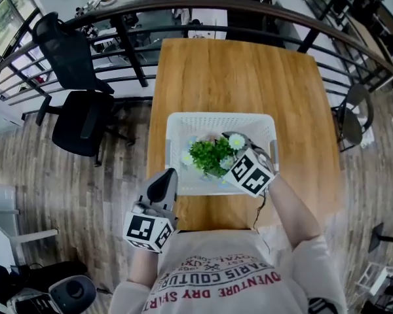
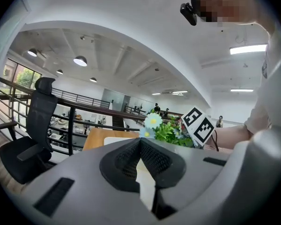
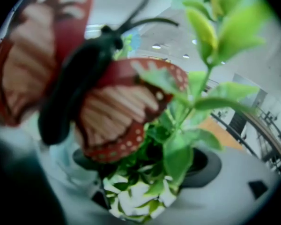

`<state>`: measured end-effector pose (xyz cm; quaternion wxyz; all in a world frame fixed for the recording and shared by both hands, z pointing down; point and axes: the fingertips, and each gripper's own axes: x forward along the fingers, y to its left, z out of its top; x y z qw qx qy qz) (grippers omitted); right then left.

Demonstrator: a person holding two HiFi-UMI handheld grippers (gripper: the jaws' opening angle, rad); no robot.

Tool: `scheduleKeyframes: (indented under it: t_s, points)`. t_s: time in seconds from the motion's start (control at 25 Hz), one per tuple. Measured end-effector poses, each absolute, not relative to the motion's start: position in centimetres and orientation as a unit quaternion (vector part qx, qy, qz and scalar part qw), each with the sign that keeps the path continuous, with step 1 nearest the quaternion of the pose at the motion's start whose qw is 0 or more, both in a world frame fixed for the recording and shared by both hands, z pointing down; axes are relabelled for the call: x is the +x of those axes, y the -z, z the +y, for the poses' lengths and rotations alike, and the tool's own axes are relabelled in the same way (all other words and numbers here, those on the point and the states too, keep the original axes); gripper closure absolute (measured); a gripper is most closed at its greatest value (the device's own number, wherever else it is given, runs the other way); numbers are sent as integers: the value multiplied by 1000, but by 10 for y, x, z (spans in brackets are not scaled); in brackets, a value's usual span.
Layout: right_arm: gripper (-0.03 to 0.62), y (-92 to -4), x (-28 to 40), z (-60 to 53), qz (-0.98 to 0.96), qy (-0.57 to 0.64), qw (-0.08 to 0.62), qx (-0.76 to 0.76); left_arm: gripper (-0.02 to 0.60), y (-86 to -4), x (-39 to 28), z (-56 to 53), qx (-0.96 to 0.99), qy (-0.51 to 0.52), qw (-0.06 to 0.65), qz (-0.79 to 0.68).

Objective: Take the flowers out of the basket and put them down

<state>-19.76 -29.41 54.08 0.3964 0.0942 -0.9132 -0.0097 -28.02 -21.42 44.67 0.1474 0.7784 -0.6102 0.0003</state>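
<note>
My left gripper (image 1: pixel 166 180) hangs by the counter's (image 1: pixel 236 77) near edge, jaws pressed together on nothing. Centre: the white basket (image 1: pixel 183 122), and over it the flowers (image 1: pixel 211 154), with a red butterfly (image 3: pixel 84 78) among them. My right gripper (image 1: pixel 238 161) has its jaws clamped on their stems.

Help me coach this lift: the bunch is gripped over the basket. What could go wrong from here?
1. The right gripper grips the flowers low on the stems, so the leafy top with its butterfly may tip or slip in transit.
2. Nothing steadies the basket: the left gripper, jaws shut, hangs off the table's near edge, so snagged leaves could drag the basket along.
</note>
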Motion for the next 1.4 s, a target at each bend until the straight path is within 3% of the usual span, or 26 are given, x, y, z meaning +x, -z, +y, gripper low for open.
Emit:
scheduleKeyframes:
  t_s: [0.28, 0.72, 1.04, 1.4]
  points:
    - [108, -492, -132, -301, -910, 28, 375, 172, 559, -426, -232, -237, 817, 4, 132, -561]
    - [106, -476, 28, -338, -911, -4, 342, 232, 560, -421, -76, -269, 837, 7, 118, -535]
    - [107, -528, 143, -360, -896, -33, 376, 234, 560, -437, 27, -283, 837, 12, 129, -532]
    - [108, -615, 189, -355, -899, -79, 380, 201, 559, -478, 91, -274, 832, -5, 166, -530]
